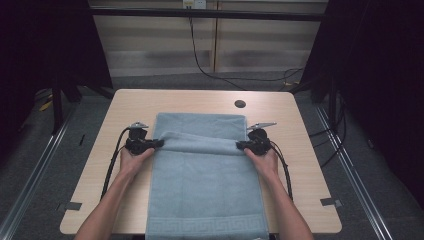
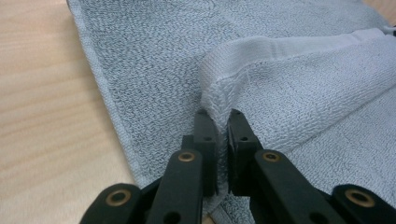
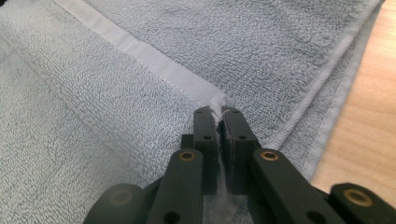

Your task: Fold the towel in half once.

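Observation:
A light blue towel [image 1: 205, 185] lies lengthwise on the wooden table [image 1: 200, 100], its near end hanging over the front edge. A hemmed end of it is folded over and stretched across the towel between my two grippers. My left gripper [image 1: 159, 144] is shut on the left corner of that hem, the terry cloth of the towel [image 2: 261, 88] pinched between the jaws of the left gripper [image 2: 222, 114]. My right gripper [image 1: 240, 145] is shut on the right corner. In the right gripper view the hem's white tip sticks out between the jaws of the right gripper [image 3: 220, 112] above the towel [image 3: 116, 116].
A round cable hole [image 1: 240, 104] sits in the table near its far edge. Bare wood runs along both sides of the towel. Black cables trail from each gripper back along the forearms. Behind the table are black curtains and cables on the floor.

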The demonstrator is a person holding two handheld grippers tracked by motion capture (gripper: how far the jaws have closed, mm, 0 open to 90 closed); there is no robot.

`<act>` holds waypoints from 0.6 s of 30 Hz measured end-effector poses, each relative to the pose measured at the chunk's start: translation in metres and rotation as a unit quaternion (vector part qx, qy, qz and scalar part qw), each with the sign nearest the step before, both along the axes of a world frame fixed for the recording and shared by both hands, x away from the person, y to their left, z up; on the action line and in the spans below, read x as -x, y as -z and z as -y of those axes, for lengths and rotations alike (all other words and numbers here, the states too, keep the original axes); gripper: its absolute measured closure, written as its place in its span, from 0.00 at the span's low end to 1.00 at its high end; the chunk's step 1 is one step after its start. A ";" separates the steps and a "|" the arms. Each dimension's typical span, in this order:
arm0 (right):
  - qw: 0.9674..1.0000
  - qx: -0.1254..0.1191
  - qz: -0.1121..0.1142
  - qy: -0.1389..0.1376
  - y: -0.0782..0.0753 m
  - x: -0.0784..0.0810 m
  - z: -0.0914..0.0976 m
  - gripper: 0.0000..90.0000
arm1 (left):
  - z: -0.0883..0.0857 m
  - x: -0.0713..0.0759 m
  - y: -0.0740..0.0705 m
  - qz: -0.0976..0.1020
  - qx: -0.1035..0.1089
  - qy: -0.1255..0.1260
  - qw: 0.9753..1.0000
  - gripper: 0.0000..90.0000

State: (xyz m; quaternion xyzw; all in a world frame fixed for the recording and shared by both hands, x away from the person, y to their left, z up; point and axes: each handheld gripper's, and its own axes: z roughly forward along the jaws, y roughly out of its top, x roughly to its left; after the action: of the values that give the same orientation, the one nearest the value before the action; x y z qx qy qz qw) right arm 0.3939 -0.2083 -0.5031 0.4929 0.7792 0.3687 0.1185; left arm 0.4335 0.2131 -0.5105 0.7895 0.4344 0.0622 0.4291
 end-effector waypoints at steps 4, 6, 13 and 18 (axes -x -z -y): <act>1.000 0.016 0.014 0.015 0.000 -0.006 -0.003 0.96 | 0.002 -0.008 0.001 -0.002 0.004 -0.003 1.000 0.94; 1.000 0.013 0.012 0.022 0.000 -0.008 -0.001 0.96 | 0.003 -0.011 0.001 -0.004 0.005 -0.005 1.000 0.94; 0.999 -0.004 0.022 0.029 0.000 -0.006 -0.002 0.96 | 0.000 -0.007 -0.006 -0.010 0.012 -0.015 1.000 0.94; 0.996 -0.066 0.061 0.026 -0.028 0.001 0.011 0.96 | -0.005 0.001 -0.031 0.019 0.040 -0.010 0.999 0.94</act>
State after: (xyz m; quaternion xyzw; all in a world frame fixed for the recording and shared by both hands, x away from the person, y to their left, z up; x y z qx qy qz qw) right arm 0.3924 -0.2194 -0.4746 0.4962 0.7317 0.4452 0.1422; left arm 0.4320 0.2183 -0.4793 0.7662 0.4362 0.0637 0.4676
